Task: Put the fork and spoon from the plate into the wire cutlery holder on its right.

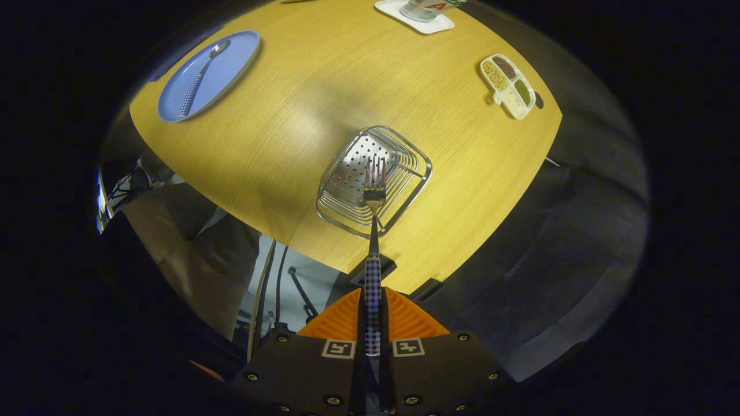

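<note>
From the gripper view, your gripper (373,323) has its two fingers pressed together on the checked handle of the fork (373,231), pinching it well back from the head. The fork points straight ahead, tines far, and its head hangs above the wire cutlery holder (374,180), which sits on the wooden table (324,86) just beyond your fingers, close to the table's near edge. Whether the tines touch the perforated metal plate inside the holder I cannot tell; they seem to be over it, not in it.

The spoon (199,75) lies on the blue plate (231,69), far and to the left, well apart from the holder, bowl end far, checked handle running toward the near side.

Far right there is a small divided dish (509,85) of grains, and at the far edge a white coaster (414,19) with a glass on it; neither is in your way.

The fork is likely light and stiff, with a smooth, rather slippery handle, so held by its end it may swing or twist between the fingers. Keep the pinch firm until the head is inside the wires. For the spoon, you would do best to take the handle near its middle, where it lies flat on the plate; the thin handle gives little to grip.
</note>
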`<state>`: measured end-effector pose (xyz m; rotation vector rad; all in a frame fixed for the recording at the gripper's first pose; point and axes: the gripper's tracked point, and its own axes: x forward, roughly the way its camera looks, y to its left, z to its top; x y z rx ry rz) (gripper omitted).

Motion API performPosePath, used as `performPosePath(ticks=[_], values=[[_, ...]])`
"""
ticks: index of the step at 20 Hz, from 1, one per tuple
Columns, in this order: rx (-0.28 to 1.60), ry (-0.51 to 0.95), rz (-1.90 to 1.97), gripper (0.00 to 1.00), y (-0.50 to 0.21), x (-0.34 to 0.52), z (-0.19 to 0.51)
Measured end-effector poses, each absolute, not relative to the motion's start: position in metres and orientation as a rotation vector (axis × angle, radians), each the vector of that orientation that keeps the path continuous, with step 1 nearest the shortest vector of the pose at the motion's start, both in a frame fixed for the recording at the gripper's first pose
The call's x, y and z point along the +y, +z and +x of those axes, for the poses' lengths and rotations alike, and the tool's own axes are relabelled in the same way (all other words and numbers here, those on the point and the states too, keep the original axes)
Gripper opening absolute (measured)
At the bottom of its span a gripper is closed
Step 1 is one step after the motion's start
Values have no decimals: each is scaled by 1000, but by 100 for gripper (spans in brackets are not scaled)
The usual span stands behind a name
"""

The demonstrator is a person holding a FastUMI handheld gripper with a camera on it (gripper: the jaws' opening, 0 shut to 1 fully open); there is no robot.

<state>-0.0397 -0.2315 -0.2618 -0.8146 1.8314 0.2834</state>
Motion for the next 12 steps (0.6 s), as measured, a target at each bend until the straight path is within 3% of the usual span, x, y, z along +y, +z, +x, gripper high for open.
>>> performPosePath(ticks=[12], values=[[1926, 276, -810, 9, -285, -231, -21]])
